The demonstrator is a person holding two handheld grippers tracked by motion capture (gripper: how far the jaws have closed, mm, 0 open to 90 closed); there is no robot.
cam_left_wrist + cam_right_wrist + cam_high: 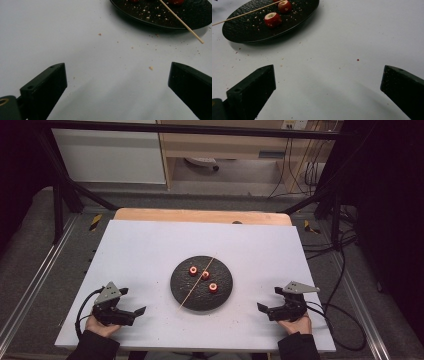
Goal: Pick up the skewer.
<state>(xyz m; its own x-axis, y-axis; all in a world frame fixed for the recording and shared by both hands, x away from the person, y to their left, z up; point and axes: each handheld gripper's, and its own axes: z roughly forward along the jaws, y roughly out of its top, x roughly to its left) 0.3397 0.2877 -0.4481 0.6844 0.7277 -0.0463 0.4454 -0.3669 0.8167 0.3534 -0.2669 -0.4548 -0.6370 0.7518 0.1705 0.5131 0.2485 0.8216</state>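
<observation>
A black round plate (179,281) lies at the middle of the white board (145,247). On it are three red hollowed fruit pieces (213,287) with pale cores, and a thin wooden skewer (197,282) lies slanted across it. My left gripper (133,300) rests in a hand at the board's front left, open and with nothing between its jaws. My right gripper (268,299) rests at the front right, also open and holding nothing. The left gripper view has the plate (160,16) and the skewer's tip (190,31) ahead. The right gripper view has the plate (249,28), two fruit pieces (272,19) and the skewer (244,13).
Small crumbs (150,67) are scattered on the board around the plate. A wooden table edge (202,215) runs behind the board. Black frame posts (59,210) stand at the back corners. Cables (345,270) trail along the floor at the right.
</observation>
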